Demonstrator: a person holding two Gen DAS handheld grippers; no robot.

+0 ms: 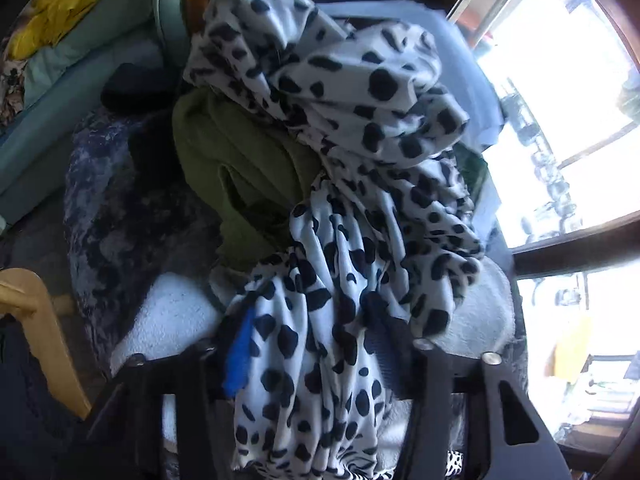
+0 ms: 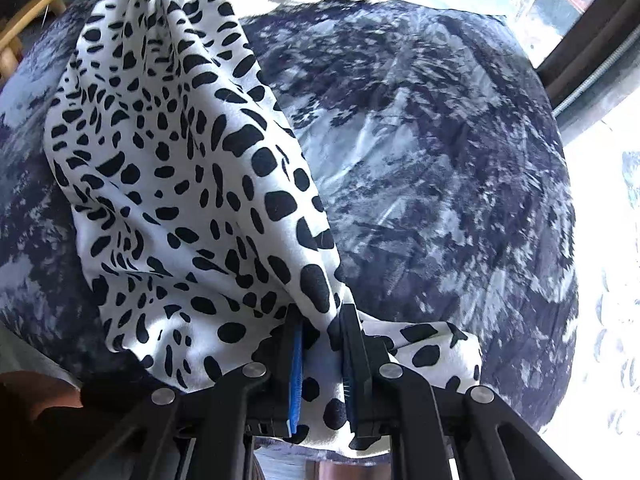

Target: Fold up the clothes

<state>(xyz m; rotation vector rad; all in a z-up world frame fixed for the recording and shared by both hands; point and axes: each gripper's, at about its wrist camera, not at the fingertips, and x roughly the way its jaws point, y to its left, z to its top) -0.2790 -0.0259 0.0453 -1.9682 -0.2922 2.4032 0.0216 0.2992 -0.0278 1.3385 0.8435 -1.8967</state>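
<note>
A white garment with black spots (image 1: 360,128) lies bunched over a pile of clothes in the left wrist view. Its lower part runs down between the fingers of my left gripper (image 1: 312,340). The blue pad (image 1: 240,352) and the dark far finger press the gathered cloth from both sides. In the right wrist view the same spotted garment (image 2: 180,168) hangs in a broad sheet. My right gripper (image 2: 320,332) is shut on an edge of it, with a small flap poking out to the right of the fingers.
An olive green garment (image 1: 240,168) lies under the spotted one. A mottled dark blue cover (image 2: 440,160) spreads below, with white fleece (image 1: 168,312) on it. Yellow and teal cloths (image 1: 68,12) lie at upper left, a wooden chair frame (image 1: 44,320) at left, bright windows (image 1: 560,120) at right.
</note>
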